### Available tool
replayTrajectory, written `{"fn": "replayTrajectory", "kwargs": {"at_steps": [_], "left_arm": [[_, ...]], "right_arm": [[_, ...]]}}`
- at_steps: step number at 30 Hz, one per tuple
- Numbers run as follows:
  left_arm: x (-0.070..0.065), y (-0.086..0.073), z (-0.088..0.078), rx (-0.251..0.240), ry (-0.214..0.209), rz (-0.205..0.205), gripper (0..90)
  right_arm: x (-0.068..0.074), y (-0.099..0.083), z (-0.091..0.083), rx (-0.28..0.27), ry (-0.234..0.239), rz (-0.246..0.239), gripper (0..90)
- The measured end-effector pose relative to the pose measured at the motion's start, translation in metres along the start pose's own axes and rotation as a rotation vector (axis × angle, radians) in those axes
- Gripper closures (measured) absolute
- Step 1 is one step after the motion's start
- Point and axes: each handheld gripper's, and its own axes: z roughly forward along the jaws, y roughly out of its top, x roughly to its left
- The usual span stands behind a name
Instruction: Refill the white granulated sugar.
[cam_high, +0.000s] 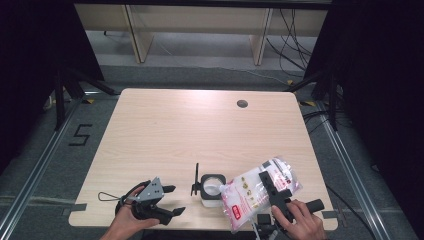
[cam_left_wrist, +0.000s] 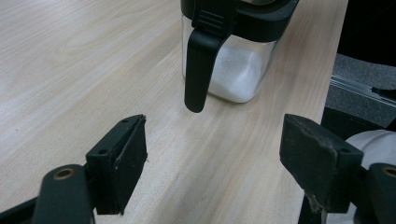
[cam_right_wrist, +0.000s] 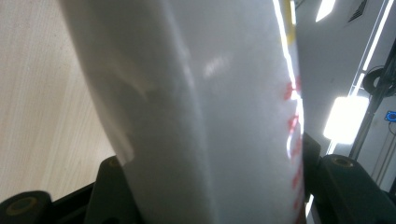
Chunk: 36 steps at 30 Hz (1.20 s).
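The right gripper (cam_high: 270, 184) is clamped on a clear bag (cam_high: 254, 192) of white powder, tilted with one corner over the open jar (cam_high: 212, 189) near the table's (cam_high: 200, 125) front edge. The left gripper (cam_high: 167, 200) rests open beside the jar, holding nothing.

A clear, red-printed bag of white powder (cam_high: 255, 192) tilts over an open glass jar (cam_high: 212, 189), part-filled, near the worktop's (cam_high: 200, 125) front edge.

Recording lab or test cell. Evidence: light wood bench (cam_high: 165, 130) ringed by black curtains (cam_high: 30, 60), floor rails (cam_high: 350, 165), loose cables (cam_high: 295, 40), taped station number "5" (cam_high: 80, 135) on grey floor.
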Motion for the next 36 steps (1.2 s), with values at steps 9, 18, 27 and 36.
{"fn": "replayTrajectory", "kwargs": {"at_steps": [9, 18, 27, 36], "left_arm": [[0.0019, 0.0003, -0.0011, 0.024, 0.009, 0.019, 22.8], [0.0008, -0.0002, -0.0021, 0.009, 0.002, 0.008, 22.8], [0.0004, -0.0011, -0.0026, 0.008, 0.006, 0.010, 22.8], [0.0008, -0.0003, -0.0027, 0.009, -0.001, 0.007, 22.8]], "right_arm": [[-0.0040, 0.0003, 0.0023, -0.029, -0.003, -0.051, 46.5], [-0.0029, -0.0001, -0.0004, -0.006, 0.008, -0.020, 46.7], [-0.0056, -0.0003, 0.0010, -0.037, -0.012, -0.059, 47.4], [0.0007, -0.0053, 0.0030, -0.033, 0.021, 0.025, 49.5]]}}
